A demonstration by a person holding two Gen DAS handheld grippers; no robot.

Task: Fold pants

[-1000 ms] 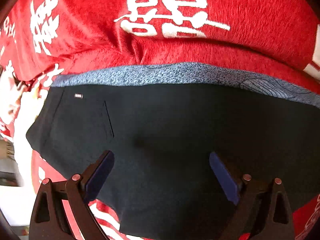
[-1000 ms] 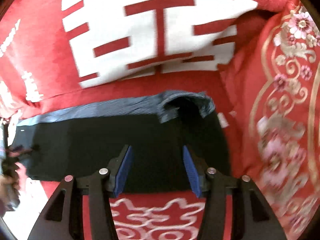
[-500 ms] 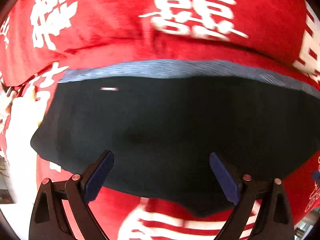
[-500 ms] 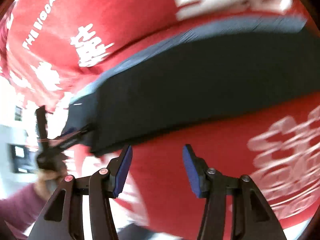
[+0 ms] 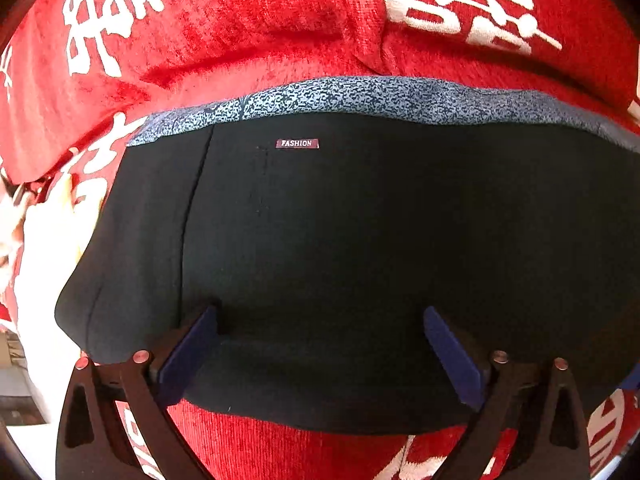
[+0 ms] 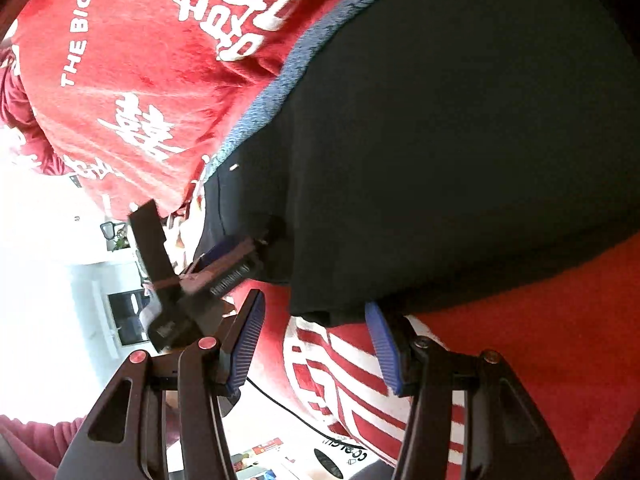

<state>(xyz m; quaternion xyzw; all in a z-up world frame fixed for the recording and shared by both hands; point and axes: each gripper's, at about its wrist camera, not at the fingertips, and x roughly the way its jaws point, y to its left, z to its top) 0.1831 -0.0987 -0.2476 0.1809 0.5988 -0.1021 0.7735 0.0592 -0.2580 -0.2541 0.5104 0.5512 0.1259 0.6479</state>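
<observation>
crosswise, pants [image 5: 360, 240] waistband far-side

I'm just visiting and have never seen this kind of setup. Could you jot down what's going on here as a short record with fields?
Surface: red cloth with white characters
Garment: black pants, laid flat, already folded into a band
Trim: blue-grey speckled strip along the pants' far edge
Label: small tag reading FASHION
Left gripper: open, over the pants near their end, nothing pinched
Right gripper: open, at the pants' near edge, holding nothing
Person: dark red sleeve at the lower left of the right view
</observation>
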